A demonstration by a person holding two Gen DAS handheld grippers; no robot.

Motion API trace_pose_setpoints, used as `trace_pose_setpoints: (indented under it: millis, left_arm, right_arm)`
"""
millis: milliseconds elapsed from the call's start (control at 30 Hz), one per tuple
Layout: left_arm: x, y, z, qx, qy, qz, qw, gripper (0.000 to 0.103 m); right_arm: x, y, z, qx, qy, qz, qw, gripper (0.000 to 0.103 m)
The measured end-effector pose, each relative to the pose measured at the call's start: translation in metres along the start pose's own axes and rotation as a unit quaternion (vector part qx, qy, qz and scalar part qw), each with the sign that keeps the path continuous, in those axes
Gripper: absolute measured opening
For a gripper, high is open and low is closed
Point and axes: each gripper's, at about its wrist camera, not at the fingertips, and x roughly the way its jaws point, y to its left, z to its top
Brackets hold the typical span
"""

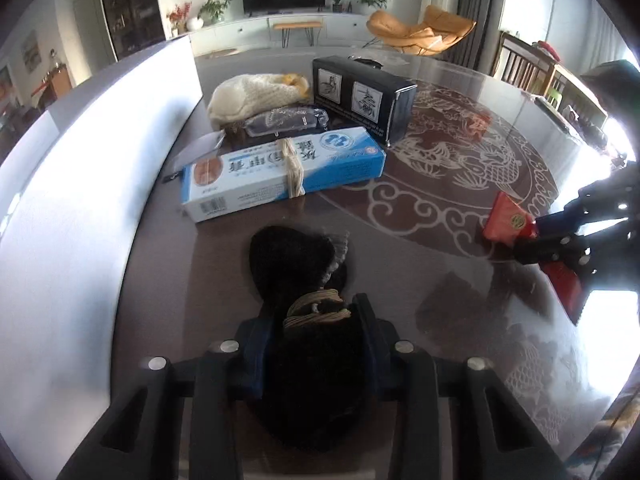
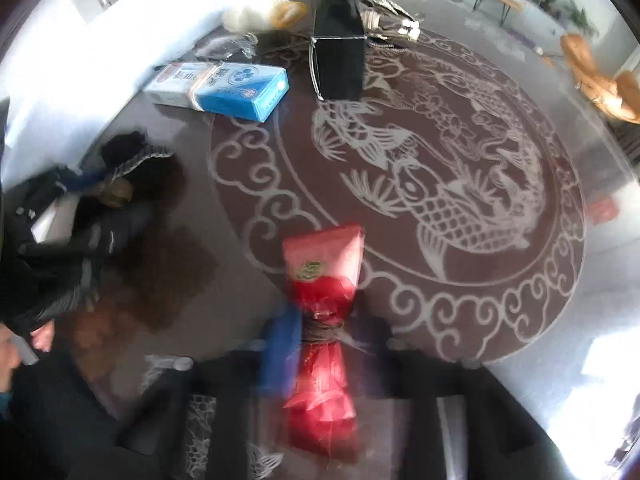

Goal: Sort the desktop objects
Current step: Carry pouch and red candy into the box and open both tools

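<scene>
My left gripper (image 1: 316, 316) is shut on a black fuzzy bundle (image 1: 292, 256) tied round the middle with tan cord; the jaws pinch it at the cord, just above the glass table (image 1: 400, 248). My right gripper (image 2: 326, 336) is shut on a red wrapped packet (image 2: 324, 256) with a round gold label, gripped at its cord-bound waist. The right wrist view is blurred. From the left wrist view, the red packet (image 1: 508, 222) and the right gripper (image 1: 552, 236) hang at the far right. The right wrist view has the black bundle (image 2: 132, 156) and left gripper (image 2: 100, 196) at its left.
A blue-and-white box (image 1: 280, 172) tied with cord lies ahead, with a black box (image 1: 360, 96), a cream knitted item (image 1: 252, 94) and a dark wrapped packet (image 1: 286, 120) behind it. A white panel (image 1: 80, 200) borders the table's left. A fish pattern (image 2: 432, 184) covers the tabletop.
</scene>
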Motion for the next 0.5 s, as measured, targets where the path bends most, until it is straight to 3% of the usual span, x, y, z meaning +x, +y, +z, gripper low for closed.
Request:
trace_pose_setpoints:
  millis: [133, 267, 400, 500]
  left_arm:
    - [-0.033, 0.013, -0.004, -0.032, -0.037, -0.031, 0.9983, 0.036]
    - [-0.096, 0.034, 0.010, -0.056, -0.091, -0.057, 0.9926, 0.036]
    - [-0.154, 0.079, 0.027, -0.075, -0.141, -0.025, 0.9869, 0.036]
    - [-0.178, 0.133, 0.029, -0.104, -0.147, 0.030, 0.9831, 0.036]
  right_arm:
    - [-0.031, 0.005, -0.006, 0.001, -0.040, -0.009, 0.999, 0.024]
    - [-0.071, 0.016, 0.009, 0.004, -0.086, -0.001, 0.996, 0.024]
    - [-0.115, 0.062, 0.059, -0.020, -0.141, 0.030, 0.989, 0.024]
    - [-0.138, 0.113, 0.101, -0.047, -0.175, 0.065, 0.981, 0.024]
